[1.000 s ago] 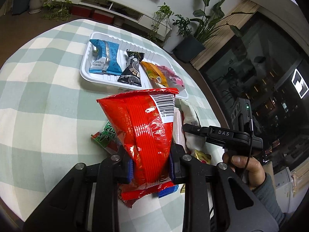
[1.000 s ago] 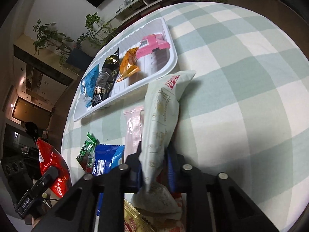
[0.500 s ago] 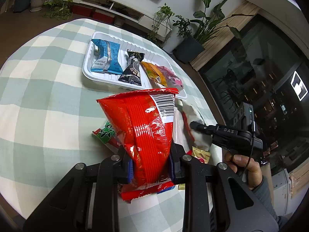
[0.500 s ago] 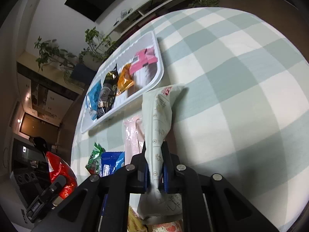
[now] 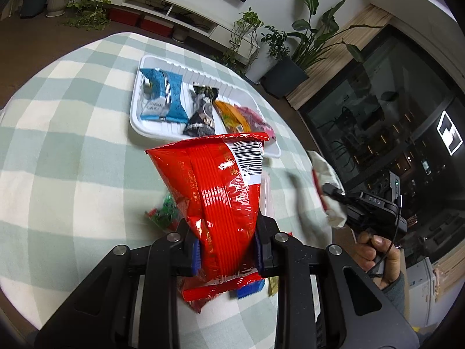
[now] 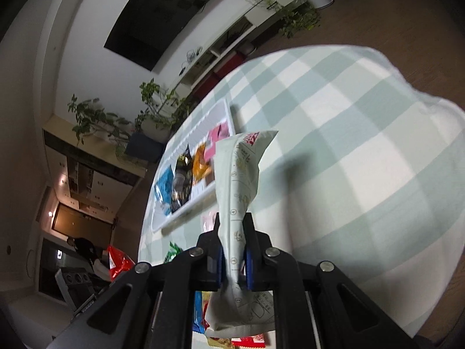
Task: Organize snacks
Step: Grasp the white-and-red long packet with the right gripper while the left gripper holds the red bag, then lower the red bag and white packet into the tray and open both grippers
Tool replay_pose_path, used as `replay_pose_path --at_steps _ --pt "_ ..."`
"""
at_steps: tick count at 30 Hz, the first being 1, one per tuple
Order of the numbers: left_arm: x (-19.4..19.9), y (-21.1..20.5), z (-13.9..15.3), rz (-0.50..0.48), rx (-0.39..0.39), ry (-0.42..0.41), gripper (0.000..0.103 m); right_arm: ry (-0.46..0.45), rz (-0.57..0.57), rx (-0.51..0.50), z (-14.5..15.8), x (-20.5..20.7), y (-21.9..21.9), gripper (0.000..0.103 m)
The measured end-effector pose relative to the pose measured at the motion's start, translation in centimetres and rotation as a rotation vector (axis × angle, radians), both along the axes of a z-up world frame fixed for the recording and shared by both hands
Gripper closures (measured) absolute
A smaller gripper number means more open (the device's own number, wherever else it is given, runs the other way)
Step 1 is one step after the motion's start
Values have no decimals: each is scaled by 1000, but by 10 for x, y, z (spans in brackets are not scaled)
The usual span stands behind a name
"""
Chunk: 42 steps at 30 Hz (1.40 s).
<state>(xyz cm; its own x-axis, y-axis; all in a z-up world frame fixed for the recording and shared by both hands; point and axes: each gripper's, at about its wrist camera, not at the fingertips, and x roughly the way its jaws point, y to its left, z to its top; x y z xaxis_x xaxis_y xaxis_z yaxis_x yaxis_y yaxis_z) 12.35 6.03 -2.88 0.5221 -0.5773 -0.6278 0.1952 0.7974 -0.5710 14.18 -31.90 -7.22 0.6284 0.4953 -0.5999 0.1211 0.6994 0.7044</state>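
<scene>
Both jaws are clamped on packets: the left gripper (image 5: pixel 228 254) grips the lower part of a red bag (image 5: pixel 216 192), and the right gripper (image 6: pixel 234 266) pinches a pale green packet (image 6: pixel 241 180) near its lower end, pads pressed flat against the film. Each packet stands above its jaws, clear of the checked cloth (image 5: pixel 72 157).

The white tray (image 5: pixel 139 99) serves as landmark. Inside it lie, side by side, a blue packet (image 5: pixel 164 99), a black one (image 5: pixel 202 113), an orange one (image 5: pixel 229 116) and a pink one (image 5: pixel 255 119). The red bag is held on the near side of the tray; the pale packet is also short of it, off the pink end. Loose snacks, a green one (image 5: pixel 162 213) among them, lie on the cloth nearer than the tray.

Likely hazards, as judged:
- Slippery film gripped near one end could slide out of either grip in transit.
- Free room in the tray seems confined to the pink end; a bulky red bag set down there could overhang the rim or shove its neighbours.
- Two grippers converging on one tray could collide.
</scene>
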Motion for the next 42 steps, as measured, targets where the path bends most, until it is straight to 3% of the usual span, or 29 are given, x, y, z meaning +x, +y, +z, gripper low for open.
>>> replay_pose_path --at_steps 8,12,16,24,34,42 --pt "47 17 33 37 60 -49 79 -72 -64 -76 45 31 -28 91" --pt "85 13 50 37 97 -68 79 -144 18 -158 75 67 4 91" --pt "122 3 53 33 113 -57 79 -165 120 -211 81 113 51 91" --pt "188 -27 20 -23 234 25 79 -73 261 -356 36 181 128 91" --pt "211 -48 -23 -74 327 64 79 45 255 -393 -26 193 132 91" --pt "205 -54 -39 -107 364 79 79 70 235 -360 -43 185 130 91"
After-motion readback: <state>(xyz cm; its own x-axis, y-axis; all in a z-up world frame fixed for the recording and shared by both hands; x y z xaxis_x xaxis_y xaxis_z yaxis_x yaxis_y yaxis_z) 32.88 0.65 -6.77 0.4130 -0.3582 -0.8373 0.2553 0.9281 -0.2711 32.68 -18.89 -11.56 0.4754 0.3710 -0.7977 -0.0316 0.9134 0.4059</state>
